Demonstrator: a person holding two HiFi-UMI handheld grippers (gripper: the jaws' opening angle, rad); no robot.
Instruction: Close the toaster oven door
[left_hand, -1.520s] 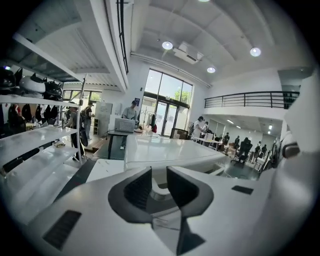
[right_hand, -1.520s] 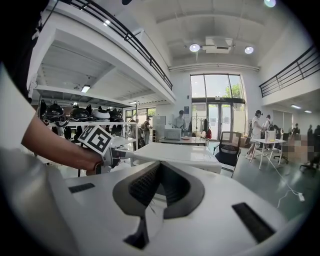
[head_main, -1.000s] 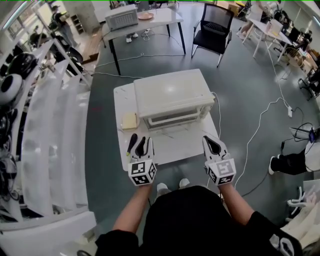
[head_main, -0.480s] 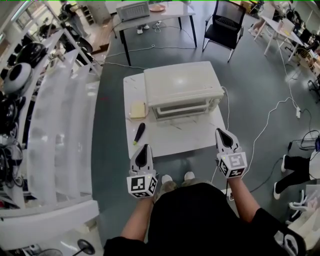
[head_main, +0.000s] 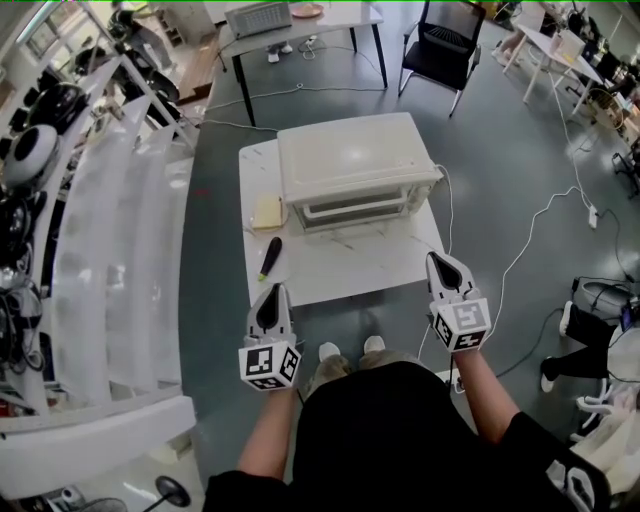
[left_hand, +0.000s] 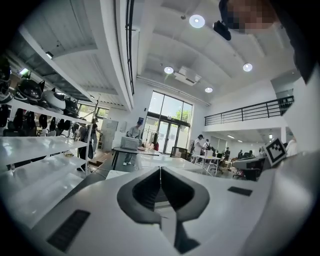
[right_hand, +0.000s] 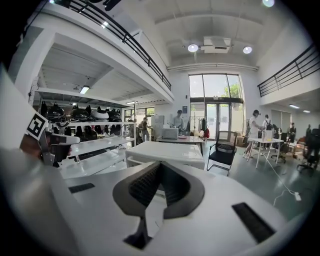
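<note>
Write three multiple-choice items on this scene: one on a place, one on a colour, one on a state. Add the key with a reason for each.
1. Where does the yellow pad lie relative to the toaster oven?
A. on top of it
B. on the table, at its left
C. on the floor

2. What colour is the toaster oven?
A. black
B. red
C. white

3. How do the jaws of the left gripper and right gripper stand?
A. shut, empty
B. wide apart
C. clamped on the oven's handle

Key: 1 B, the pad rests on the tabletop beside the oven's left wall. 2 C, its casing shows white in the head view. 3 A, in each gripper view the tips meet with nothing between them.
</note>
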